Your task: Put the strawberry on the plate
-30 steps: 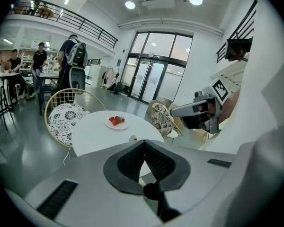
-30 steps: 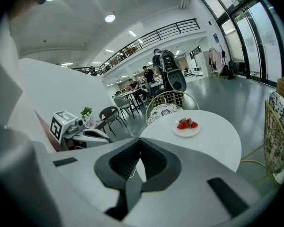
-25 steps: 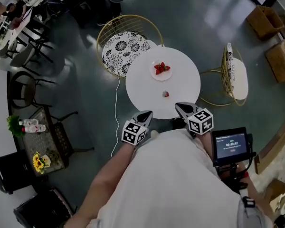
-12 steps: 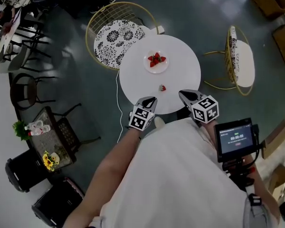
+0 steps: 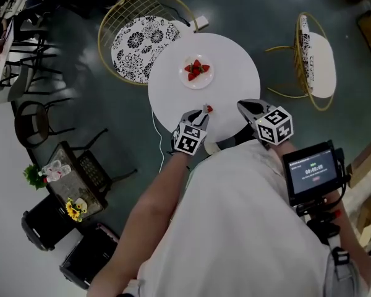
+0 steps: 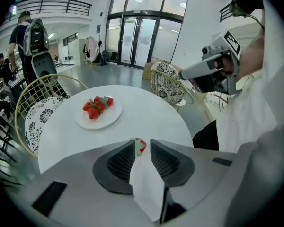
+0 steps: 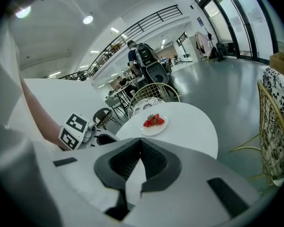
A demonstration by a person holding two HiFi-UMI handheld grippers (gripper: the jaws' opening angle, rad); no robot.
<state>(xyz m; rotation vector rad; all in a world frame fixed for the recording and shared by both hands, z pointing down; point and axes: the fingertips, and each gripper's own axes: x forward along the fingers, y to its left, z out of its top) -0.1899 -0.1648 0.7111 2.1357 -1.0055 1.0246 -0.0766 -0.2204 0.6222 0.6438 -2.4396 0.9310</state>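
Note:
A loose strawberry (image 5: 208, 109) lies on the round white table (image 5: 235, 73), near its front edge. My left gripper (image 5: 201, 112) points down at it. In the left gripper view the strawberry (image 6: 140, 146) sits between the tips of the left gripper (image 6: 142, 144). Its jaws have just been opening, and a gap shows beside the fruit. Farther back stands a white plate (image 5: 207, 79) with a few strawberries (image 5: 196, 68) on it. My right gripper (image 5: 242, 105) hovers over the table's front right edge. In its own view the right gripper (image 7: 140, 141) is shut and empty.
A gold wire chair with a patterned cushion (image 5: 136, 39) stands at the table's far left. A second chair (image 5: 315, 57) stands to the right. A screen device (image 5: 309, 172) hangs by my right side. A small side table with flowers (image 5: 68, 193) stands at the lower left.
Both grippers have moved forward over the table's near edge. The left gripper's tips have come down to the loose strawberry, which lay well ahead of them before.

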